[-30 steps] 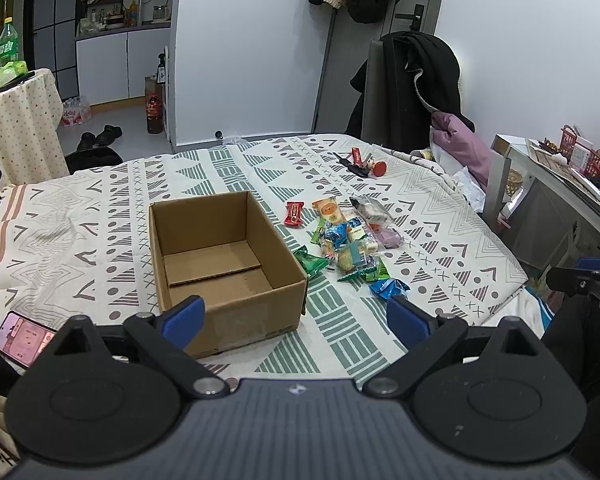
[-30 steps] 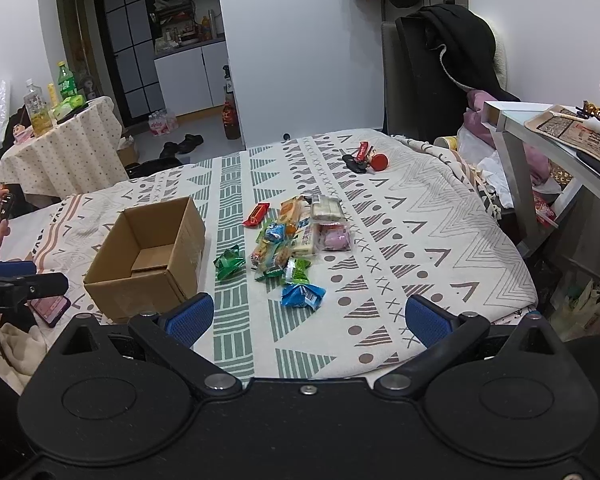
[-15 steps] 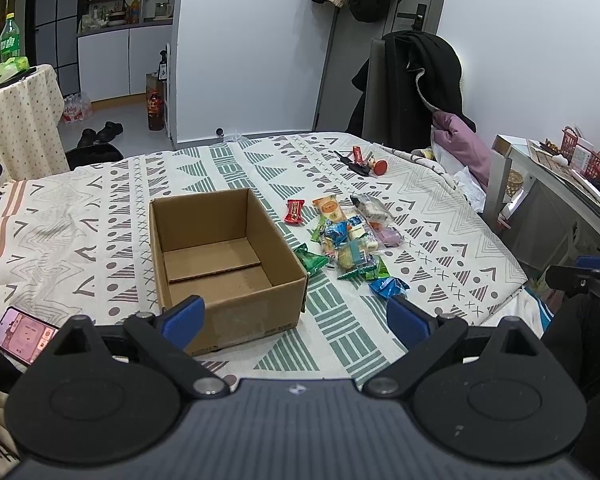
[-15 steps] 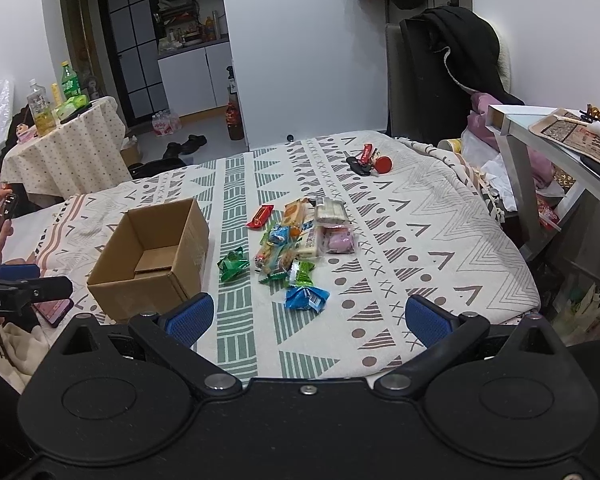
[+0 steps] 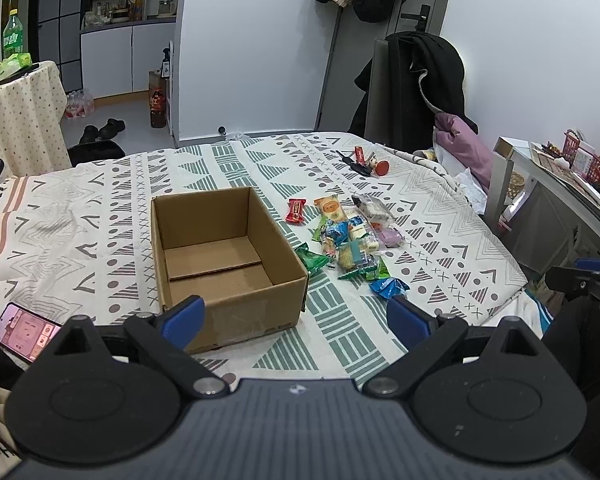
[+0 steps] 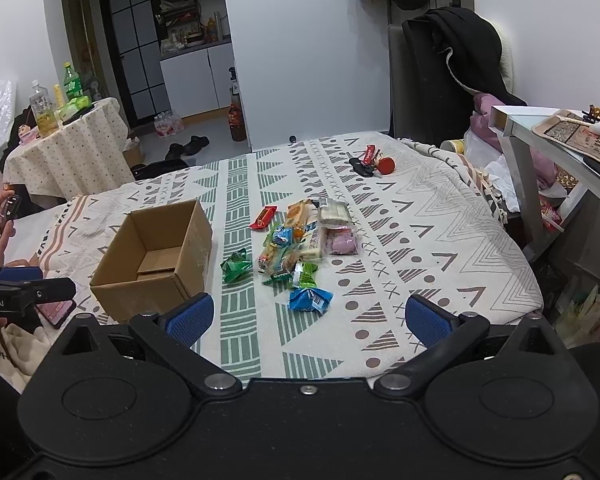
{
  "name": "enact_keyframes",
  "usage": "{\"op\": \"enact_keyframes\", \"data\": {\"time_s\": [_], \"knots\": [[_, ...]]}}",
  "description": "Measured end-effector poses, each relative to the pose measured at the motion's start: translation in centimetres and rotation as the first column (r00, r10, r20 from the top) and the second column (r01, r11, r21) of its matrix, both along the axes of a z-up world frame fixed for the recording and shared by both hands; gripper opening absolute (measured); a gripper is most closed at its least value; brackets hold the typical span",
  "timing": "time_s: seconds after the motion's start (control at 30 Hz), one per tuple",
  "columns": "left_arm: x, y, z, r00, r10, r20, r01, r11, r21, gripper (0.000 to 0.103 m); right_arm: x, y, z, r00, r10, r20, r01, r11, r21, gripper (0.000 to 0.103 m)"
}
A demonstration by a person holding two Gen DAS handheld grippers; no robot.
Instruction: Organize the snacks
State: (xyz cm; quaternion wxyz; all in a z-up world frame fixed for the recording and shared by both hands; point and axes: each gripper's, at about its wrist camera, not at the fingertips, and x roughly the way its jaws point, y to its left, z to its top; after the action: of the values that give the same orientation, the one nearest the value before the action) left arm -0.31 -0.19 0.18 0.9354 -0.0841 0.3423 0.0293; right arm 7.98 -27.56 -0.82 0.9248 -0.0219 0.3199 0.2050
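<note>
Left gripper (image 5: 294, 316) and right gripper (image 6: 308, 316): both spread wide, holding nothing, hovering near side of cardboard box (image 5: 224, 264); snack pile (image 6: 300, 240) loose on patterned bedspread (image 6: 420, 232), just right of box; keys (image 6: 370, 164) beyond.

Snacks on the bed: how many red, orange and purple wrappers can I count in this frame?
red wrapper: 1
orange wrapper: 1
purple wrapper: 1
Total: 3
</note>
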Motion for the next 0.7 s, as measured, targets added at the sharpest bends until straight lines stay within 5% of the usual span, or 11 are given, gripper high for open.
{"op": "enact_keyframes", "data": {"time_s": [0.7], "knots": [[0.32, 0.16, 0.07, 1.000, -0.011, 0.001, 0.011, 1.000, -0.009, 0.097, 0.09, -0.55, -0.57, 1.000, 0.012, -0.007, -0.012, 1.000, 0.028, 0.103]]}}
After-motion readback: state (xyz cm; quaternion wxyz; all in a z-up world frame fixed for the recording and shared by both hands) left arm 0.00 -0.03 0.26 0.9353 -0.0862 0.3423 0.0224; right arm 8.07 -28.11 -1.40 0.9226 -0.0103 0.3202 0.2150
